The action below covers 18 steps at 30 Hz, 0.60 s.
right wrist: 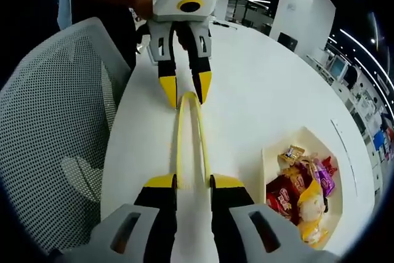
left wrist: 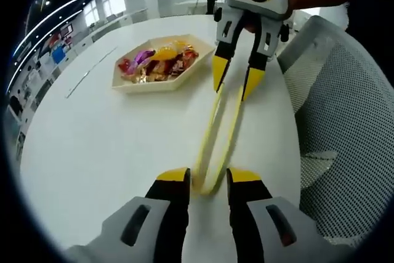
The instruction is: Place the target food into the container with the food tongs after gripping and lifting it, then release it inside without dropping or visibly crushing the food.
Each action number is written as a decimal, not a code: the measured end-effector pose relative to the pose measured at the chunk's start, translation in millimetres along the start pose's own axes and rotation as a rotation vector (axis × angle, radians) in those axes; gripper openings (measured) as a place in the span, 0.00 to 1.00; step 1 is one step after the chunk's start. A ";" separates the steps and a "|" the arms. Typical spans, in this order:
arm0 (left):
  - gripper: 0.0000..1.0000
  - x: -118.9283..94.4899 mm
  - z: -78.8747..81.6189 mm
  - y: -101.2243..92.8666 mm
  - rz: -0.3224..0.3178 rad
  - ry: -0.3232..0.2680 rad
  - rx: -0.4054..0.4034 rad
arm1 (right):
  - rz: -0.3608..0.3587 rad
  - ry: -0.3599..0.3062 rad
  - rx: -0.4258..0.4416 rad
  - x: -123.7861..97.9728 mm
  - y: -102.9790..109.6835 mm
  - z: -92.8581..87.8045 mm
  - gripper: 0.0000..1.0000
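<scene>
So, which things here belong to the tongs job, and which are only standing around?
For the job:
- yellow tongs, lying on the table between both claws
- tray of wrapped snacks
- left claw, at the tongs' bend
- right claw, at the tongs' tips

Standing around:
- white table
- mesh chair

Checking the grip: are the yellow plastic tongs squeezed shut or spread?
Spread: the yellow plastic tongs show a clear gap between arms, widening from the bend toward the right gripper.
</scene>
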<state>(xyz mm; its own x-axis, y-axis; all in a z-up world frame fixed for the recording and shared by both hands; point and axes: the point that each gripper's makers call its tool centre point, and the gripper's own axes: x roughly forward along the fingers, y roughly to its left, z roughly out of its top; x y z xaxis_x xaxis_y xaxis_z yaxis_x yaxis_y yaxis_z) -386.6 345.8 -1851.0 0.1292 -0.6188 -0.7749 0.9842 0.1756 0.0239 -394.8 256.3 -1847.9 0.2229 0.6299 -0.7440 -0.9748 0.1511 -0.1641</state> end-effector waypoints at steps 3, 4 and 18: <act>0.24 -4.5 0.6 0.4 0.009 -0.016 -0.017 | -0.011 0.001 -0.010 -0.7 0.3 -0.6 0.25; 0.26 -6.7 0.8 1.5 0.011 -0.023 -0.031 | -0.009 0.005 0.000 -0.4 0.7 -1.7 0.26; 0.72 -63.9 26.2 25.5 0.174 -0.381 -0.359 | -0.085 -0.126 0.159 -29.7 -7.7 19.0 0.56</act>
<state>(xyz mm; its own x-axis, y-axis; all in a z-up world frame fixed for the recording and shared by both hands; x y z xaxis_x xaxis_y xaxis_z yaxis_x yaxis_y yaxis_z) -366.6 369.7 -1784.4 0.3867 -0.7789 -0.4938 0.8497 0.5090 -0.1375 -393.8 250.9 -1812.3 0.3135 0.6987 -0.6431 -0.9409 0.3201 -0.1109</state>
